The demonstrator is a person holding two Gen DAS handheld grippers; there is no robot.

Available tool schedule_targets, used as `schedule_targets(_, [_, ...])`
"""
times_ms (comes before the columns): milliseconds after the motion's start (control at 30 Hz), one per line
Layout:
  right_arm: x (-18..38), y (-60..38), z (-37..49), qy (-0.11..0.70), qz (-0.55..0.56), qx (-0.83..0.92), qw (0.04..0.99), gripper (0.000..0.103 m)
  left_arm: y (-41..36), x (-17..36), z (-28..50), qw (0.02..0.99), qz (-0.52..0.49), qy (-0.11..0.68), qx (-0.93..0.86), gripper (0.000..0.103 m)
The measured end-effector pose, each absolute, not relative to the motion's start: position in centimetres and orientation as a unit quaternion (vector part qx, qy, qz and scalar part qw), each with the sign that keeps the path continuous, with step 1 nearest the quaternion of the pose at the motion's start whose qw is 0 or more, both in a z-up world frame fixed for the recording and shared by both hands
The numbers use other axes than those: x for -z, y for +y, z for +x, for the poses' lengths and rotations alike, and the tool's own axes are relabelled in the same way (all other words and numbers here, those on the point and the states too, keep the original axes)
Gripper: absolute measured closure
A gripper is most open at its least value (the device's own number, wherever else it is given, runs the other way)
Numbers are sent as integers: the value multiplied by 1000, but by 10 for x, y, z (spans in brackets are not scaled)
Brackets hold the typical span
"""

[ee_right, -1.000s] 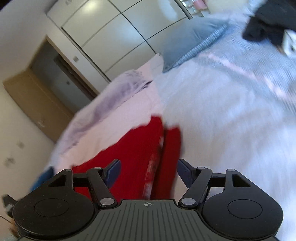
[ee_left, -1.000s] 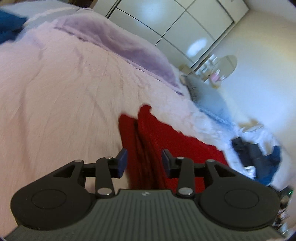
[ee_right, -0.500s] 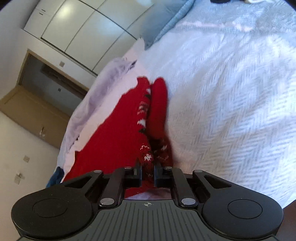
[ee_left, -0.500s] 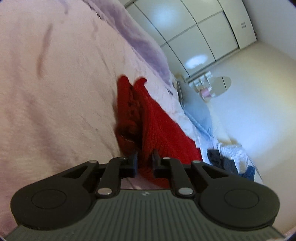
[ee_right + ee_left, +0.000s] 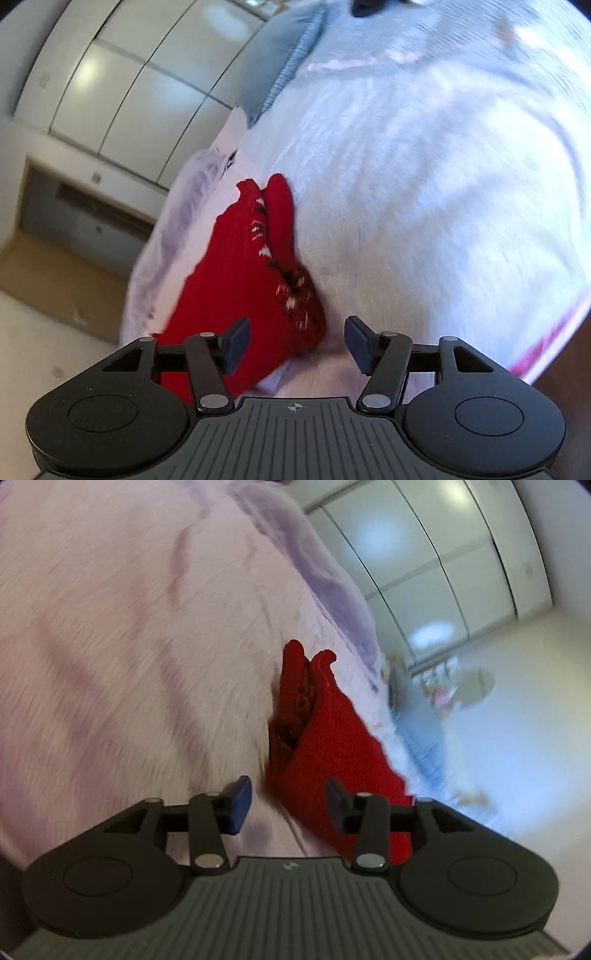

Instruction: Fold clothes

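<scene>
Left wrist view is showing our left tool (image 5: 286, 801) with its jaws spread, having just been opening after a half second ago pinching the near edge of the red sweater (image 5: 328, 746); now the blue pads are standing clear of the knit on either side, nothing pressed between them. Right wrist view is telling the same story: our right tool (image 5: 293, 341) is gaping, its jaws having just been opening too, and the sweater's patterned corner (image 5: 295, 295) is lying ahead of the gap, apart from the pads.

We are reading this as a release. The garment is resting on the bed: toward the pink fleece blanket (image 5: 122, 638) in the left view's middle, and against the white bedspread (image 5: 424, 192) in the right view's lower centre, doubled over along its length with a sleeve lying beside the body. We are judging that this fold is laid down, and that the next one will need a fresh grip.
</scene>
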State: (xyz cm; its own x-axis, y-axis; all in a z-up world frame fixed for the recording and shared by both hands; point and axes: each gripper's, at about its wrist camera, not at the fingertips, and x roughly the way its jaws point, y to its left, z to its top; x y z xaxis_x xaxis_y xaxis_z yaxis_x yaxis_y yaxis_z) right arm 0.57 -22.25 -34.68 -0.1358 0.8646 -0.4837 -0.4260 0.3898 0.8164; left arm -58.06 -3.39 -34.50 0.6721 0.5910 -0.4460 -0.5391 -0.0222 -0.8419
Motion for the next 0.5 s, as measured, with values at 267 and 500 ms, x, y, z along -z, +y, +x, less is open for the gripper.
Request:
schedule_targets(267, [371,-194,-3,599,263,-487,579,40,-19,370,-555,655,-644,-78,-388,42])
schedule_targets(500, [385,-166,4,606,262,-443,606,81,1,378,-537,648,-624,-55,-433,92])
